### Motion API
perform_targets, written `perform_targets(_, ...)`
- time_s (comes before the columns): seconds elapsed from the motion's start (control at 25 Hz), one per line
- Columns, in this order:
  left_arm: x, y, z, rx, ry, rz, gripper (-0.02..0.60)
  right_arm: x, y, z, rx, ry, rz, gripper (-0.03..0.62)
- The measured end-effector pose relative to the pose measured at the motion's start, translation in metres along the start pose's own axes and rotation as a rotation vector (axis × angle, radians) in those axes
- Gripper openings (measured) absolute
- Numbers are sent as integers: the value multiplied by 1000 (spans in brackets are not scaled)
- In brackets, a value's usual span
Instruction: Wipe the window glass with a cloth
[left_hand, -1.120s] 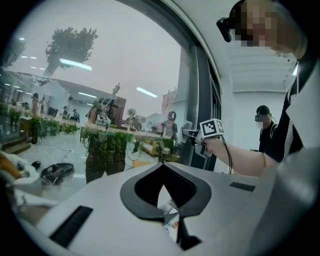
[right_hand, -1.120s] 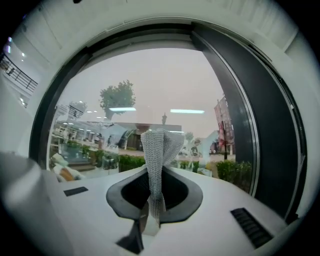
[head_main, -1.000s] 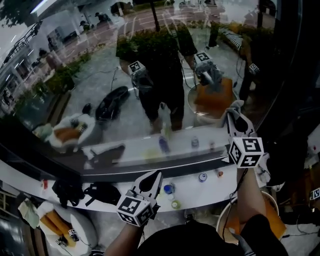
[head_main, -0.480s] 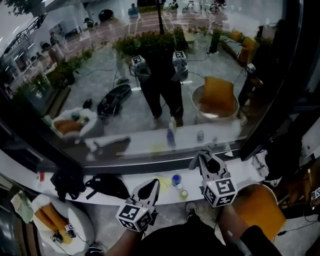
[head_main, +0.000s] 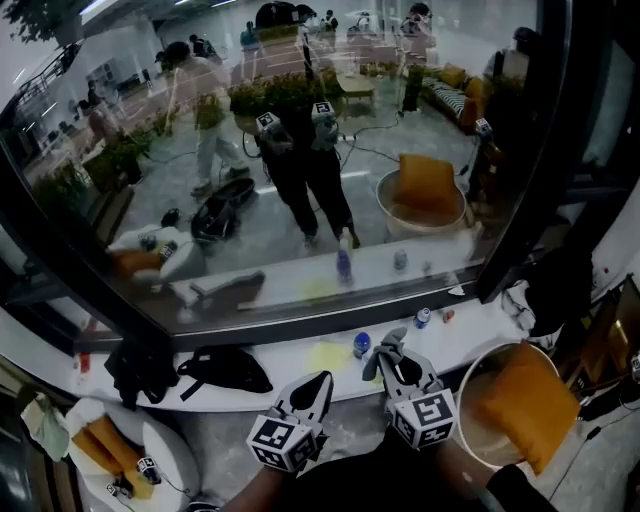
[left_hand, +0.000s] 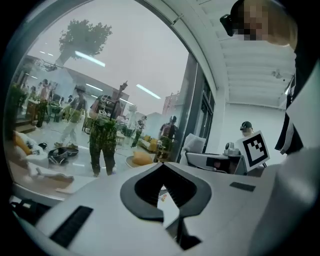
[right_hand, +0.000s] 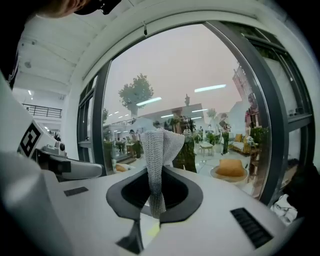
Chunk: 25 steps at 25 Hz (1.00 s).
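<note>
The window glass (head_main: 300, 150) fills the upper head view and mirrors the room and both grippers. My right gripper (head_main: 392, 347) hangs low, in front of the white sill (head_main: 470, 325) and away from the glass, shut on a grey knitted cloth (head_main: 385, 342). In the right gripper view the cloth (right_hand: 159, 150) stands up from between the shut jaws of the right gripper (right_hand: 160, 172), with the glass (right_hand: 200, 100) beyond. My left gripper (head_main: 320, 383) is just left of the right one, shut and holding nothing. In its own view the left gripper (left_hand: 162, 167) points at the glass (left_hand: 100, 75).
Small bottles (head_main: 360, 343) and a yellow patch (head_main: 328, 357) lie on the sill, with a black bag (head_main: 225, 368) to their left. A round chair with an orange cushion (head_main: 510, 400) stands at the lower right. A dark window post (head_main: 520, 150) bounds the pane on the right.
The right gripper with the cloth has come down from the upper right of the glass to just above the sill, beside the left gripper. The left gripper has barely moved.
</note>
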<state>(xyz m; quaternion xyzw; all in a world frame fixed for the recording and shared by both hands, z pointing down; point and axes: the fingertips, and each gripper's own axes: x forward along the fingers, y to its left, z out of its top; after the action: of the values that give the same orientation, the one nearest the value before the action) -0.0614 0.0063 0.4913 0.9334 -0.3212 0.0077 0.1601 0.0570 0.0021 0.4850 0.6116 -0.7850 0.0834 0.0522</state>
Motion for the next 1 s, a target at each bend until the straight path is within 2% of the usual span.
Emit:
perform_targets(0.2,-26,-9,-15,64,20,-48,6,-23,33,-4,-19,-18,-20,52)
perform_targets(0.44,-40,-10,-19,62,17,-42,6,-33,51,-6,-64,-5,-11,52)
perform_targets(1.0,-49,-17,-17,86,6,-25,6,-44,57,-9,-62,2,13,52)
